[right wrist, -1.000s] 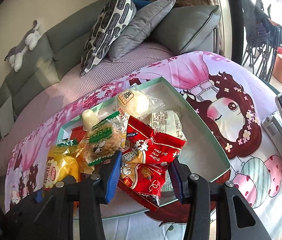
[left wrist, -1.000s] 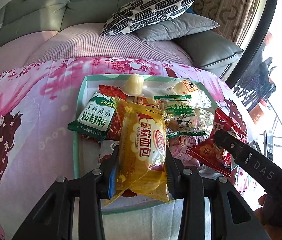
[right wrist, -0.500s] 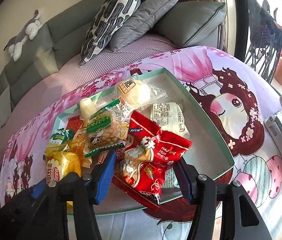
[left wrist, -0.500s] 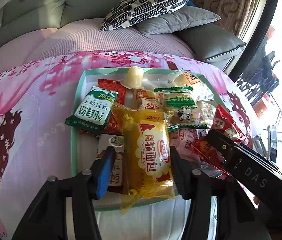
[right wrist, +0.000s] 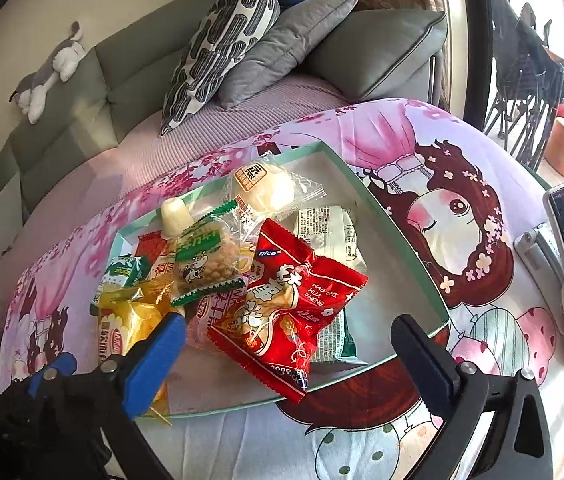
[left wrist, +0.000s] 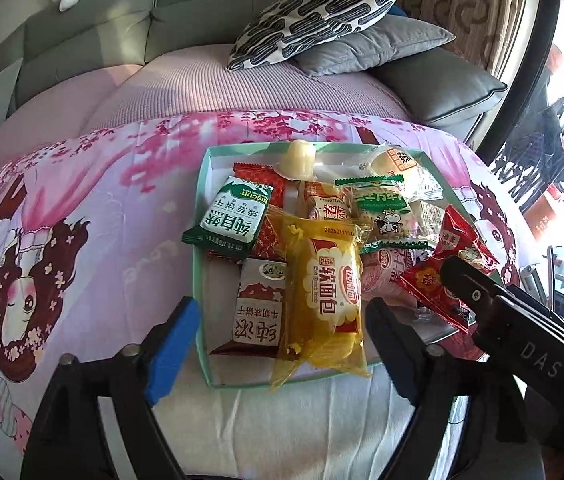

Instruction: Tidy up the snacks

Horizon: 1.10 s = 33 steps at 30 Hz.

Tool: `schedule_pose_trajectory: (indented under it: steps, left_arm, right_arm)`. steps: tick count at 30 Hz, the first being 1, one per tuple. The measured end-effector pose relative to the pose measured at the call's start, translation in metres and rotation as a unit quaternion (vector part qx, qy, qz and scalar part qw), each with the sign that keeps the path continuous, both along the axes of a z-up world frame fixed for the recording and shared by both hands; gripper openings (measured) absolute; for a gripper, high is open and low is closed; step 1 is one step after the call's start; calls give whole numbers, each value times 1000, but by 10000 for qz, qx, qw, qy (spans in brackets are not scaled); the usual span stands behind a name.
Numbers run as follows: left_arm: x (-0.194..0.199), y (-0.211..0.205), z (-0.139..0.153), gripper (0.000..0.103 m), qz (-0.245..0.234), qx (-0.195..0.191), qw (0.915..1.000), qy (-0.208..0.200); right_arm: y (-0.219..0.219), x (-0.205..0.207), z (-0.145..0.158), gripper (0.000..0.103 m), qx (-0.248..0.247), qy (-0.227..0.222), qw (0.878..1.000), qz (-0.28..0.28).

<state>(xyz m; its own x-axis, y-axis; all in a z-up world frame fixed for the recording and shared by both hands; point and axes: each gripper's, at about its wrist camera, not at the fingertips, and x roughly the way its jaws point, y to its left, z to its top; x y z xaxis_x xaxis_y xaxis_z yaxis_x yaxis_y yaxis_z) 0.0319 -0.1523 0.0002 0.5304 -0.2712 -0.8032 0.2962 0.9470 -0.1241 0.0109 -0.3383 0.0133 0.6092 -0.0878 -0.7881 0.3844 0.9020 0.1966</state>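
In the shallow mint-green cardboard tray (left wrist: 201, 184), a green "BISCUIT" packet (left wrist: 234, 216) lies at ten o'clock. Both jaws are opening: left gripper (left wrist: 282, 332) straddles the yellow bread pack (left wrist: 321, 296), right gripper (right wrist: 293, 340) the red "nice" peanut pack (right wrist: 289, 308), pads clear of both.

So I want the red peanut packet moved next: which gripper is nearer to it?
Right. The right gripper, jaws opening, straddles the red peanut packet without touching it. The left gripper, also opening, straddles the yellow bread packet beside it.
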Motion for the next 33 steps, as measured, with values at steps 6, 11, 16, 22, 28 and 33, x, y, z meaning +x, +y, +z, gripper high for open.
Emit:
schedule_pose_trajectory:
  steps: [6, 11, 16, 22, 28, 33]
  left_arm:
    - [-2, 24, 8, 99, 470, 161, 9987, -142]
    - [-3, 41, 9, 99, 800, 436, 9957, -175]
    - [-5, 51, 7, 99, 1069, 877, 9902, -176]
    - [-12, 55, 8, 99, 1178, 899, 9888, -159]
    - [-14, 59, 2, 99, 1338, 1132, 9845, -11]
    - [-15, 68, 1, 99, 1425, 1068, 9840, 43]
  right_arm:
    - [3, -6, 8, 103, -130, 13, 9999, 46]
    - [11, -7, 10, 103, -196, 80, 9996, 207]
    - [23, -8, 13, 103, -275, 93, 9987, 413]
    - [35, -7, 16, 103, -471, 167, 9971, 572]
    - [42, -7, 17, 103, -502, 163, 9962, 687]
    - [50, -9, 14, 103, -523, 190, 9953, 789]
